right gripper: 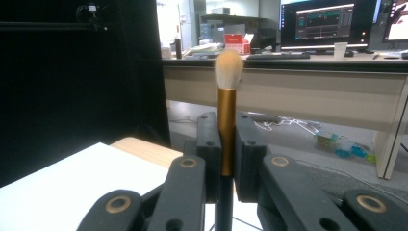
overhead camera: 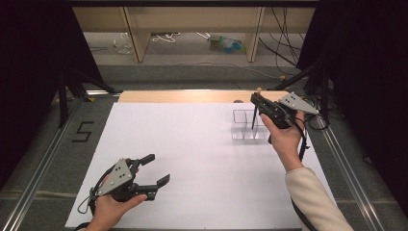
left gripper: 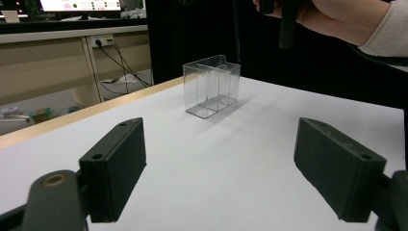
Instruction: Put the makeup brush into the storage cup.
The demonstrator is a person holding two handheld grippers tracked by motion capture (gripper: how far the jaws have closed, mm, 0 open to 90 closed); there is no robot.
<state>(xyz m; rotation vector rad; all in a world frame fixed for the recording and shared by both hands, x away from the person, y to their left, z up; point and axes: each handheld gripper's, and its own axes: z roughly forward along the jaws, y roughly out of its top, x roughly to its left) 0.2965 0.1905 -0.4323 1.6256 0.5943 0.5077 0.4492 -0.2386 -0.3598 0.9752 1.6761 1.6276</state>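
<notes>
A makeup brush [right gripper: 226, 103] with pale bristles, a gold ferrule and a black handle stands upright between the jaws of my right gripper [right gripper: 227, 144], which is shut on it. In the high view that gripper [overhead camera: 256, 100] is at the far right of the table, and the brush's dark handle [overhead camera: 253, 119] hangs down over a clear plastic box [overhead camera: 244, 126] with dividers. I cannot tell whether the tip touches the box. My left gripper [overhead camera: 158, 168] rests low near the front left, open with nothing between its jaws. It faces the clear box [left gripper: 211, 85] across bare table.
A white sheet [overhead camera: 183, 154] covers the table, with a wooden strip [overhead camera: 183, 96] along its far edge. Metal rails run down both sides. A taped "5" [overhead camera: 82, 131] marks the floor at left. Cables and desk legs lie beyond the table.
</notes>
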